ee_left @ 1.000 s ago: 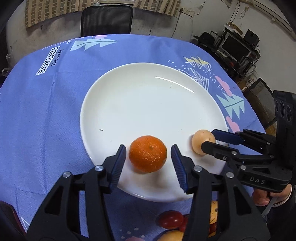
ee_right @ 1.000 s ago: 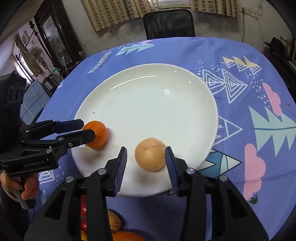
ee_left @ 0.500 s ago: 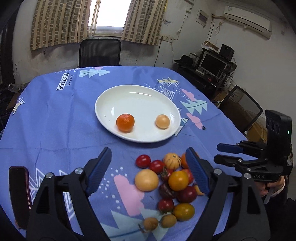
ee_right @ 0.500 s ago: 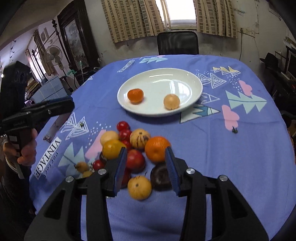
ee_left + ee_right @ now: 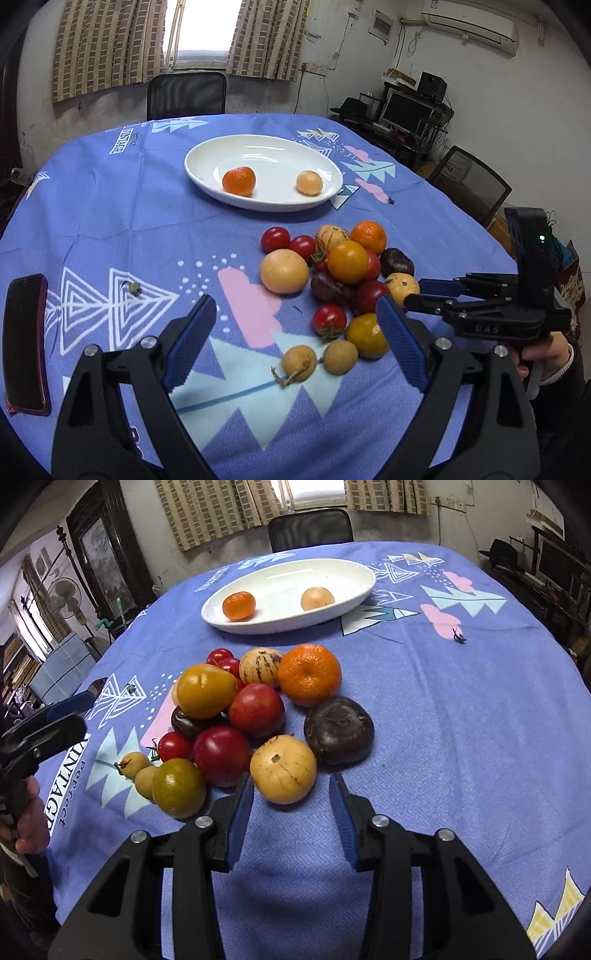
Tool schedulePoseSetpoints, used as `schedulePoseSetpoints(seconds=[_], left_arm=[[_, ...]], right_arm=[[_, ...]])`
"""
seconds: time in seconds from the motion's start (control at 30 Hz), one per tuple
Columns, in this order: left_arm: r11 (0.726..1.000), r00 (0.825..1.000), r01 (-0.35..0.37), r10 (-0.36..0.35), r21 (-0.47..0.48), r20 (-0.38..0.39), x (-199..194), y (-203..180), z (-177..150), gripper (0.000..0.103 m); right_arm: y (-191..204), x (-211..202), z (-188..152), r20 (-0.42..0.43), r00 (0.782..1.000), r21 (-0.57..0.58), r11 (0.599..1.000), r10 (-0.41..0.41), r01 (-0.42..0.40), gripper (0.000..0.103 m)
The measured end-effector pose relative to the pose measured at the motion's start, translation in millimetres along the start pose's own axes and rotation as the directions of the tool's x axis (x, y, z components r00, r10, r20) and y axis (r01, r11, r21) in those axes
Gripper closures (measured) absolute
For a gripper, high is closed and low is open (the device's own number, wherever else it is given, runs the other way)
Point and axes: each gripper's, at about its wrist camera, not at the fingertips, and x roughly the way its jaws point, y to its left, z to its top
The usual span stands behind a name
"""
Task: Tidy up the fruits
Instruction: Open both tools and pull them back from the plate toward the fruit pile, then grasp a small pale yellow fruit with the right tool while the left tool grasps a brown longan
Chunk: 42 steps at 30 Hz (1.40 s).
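Now, with two fruits on the plate (image 5: 354, 572) and the pile (image 5: 255, 716) short of it, time for the next pick. Right gripper (image 5: 291, 814) open and empty, lined up just short of the pale melon (image 5: 283, 770) at the pile's near edge: best to ease forward until the jaws straddle its widest part, close gently, lift straight up so the red fruit (image 5: 221, 755) touching it stays put. Left gripper (image 5: 295, 343) spread wide, empty, over the longans (image 5: 300, 363); better kept back from the pile meanwhile.
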Motion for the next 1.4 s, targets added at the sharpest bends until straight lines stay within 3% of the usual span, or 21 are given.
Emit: schedulePoseSetpoints(seconds=[0.23,0.57,0.93,1.03,1.1,1.17,1.4], left_arm=[[1.0,1.0,0.013,-0.013,-0.023,0.008,-5,6,-5,0.013],[1.0,1.0,0.017,-0.017,0.026,-0.008,-5,-4,-12,0.013],[0.997,0.997,0.048,-0.044,0.067,-0.064,7,-10,-25,0.014],[0.997,0.996,0.053,-0.049,0.051,-0.079,10,-7,-28,0.024],[0.998,0.994,0.061,-0.06,0.005,-0.094,13,2,-29,0.039],[0.997,0.992,0.063,-0.066,-0.037,-0.103,16,11,-29,0.046],[0.999,0.993,0.046,-0.047,-0.01,-0.107,19,8,-30,0.053]], right_arm=[[8,11,3,-0.005,0.999,-0.017,0.999,-0.032,0.032,0.06],[9,11,1,0.019,0.999,-0.016,0.999,-0.038,0.038,0.064],[-15,-5,-10,0.072,0.987,0.1,0.984,0.143,-0.15,0.064],[-16,-9,-11,0.1,0.981,0.107,0.979,0.165,-0.175,0.064],[-18,-13,-11,0.122,0.974,0.112,0.973,0.189,-0.203,0.064],[-21,-17,-12,0.145,0.968,0.117,0.968,0.203,-0.221,0.064],[-25,-20,-11,0.165,0.961,0.129,0.961,0.222,-0.244,0.064]])
